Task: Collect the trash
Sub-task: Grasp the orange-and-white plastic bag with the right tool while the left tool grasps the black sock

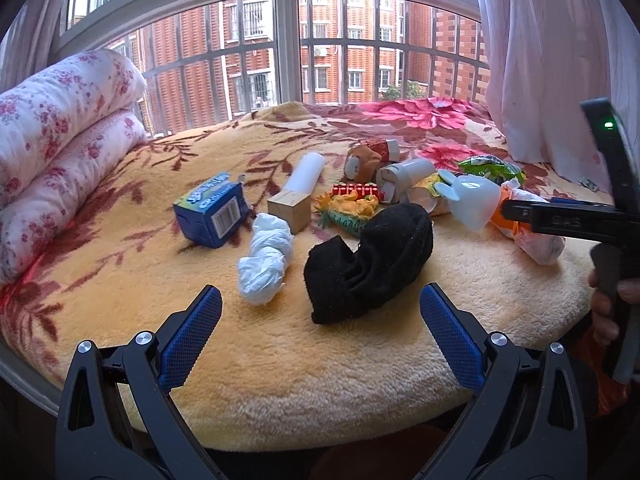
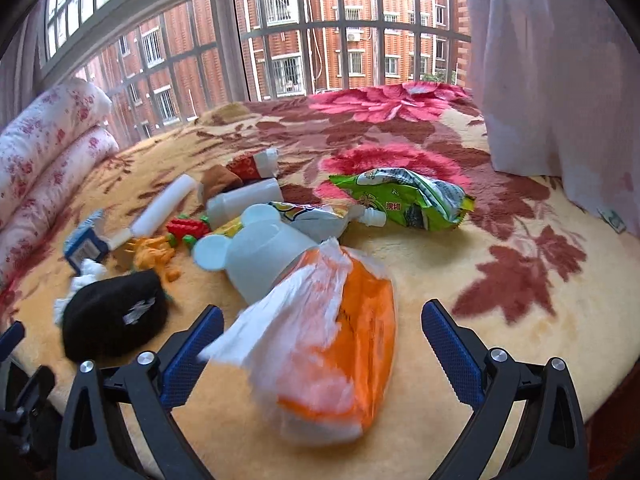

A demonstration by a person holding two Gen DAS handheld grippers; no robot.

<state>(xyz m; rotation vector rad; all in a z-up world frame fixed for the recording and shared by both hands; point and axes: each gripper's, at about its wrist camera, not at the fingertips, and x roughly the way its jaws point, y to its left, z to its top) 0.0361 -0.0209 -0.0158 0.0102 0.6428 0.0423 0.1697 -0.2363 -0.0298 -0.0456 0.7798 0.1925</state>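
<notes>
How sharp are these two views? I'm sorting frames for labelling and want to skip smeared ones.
Left wrist view: crisp; the black sock and blue box have clean edges, with even daylight from the window. Right wrist view: motion-smeared; the orange-and-white bag and blue box are soft. Both bend straight window bars, fisheye style.

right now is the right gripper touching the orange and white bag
Cannot tell. In the right wrist view the right gripper is open around the orange and white bag; the bag's blurred white edge reaches the left finger, while blanket shows beside the other.
</notes>
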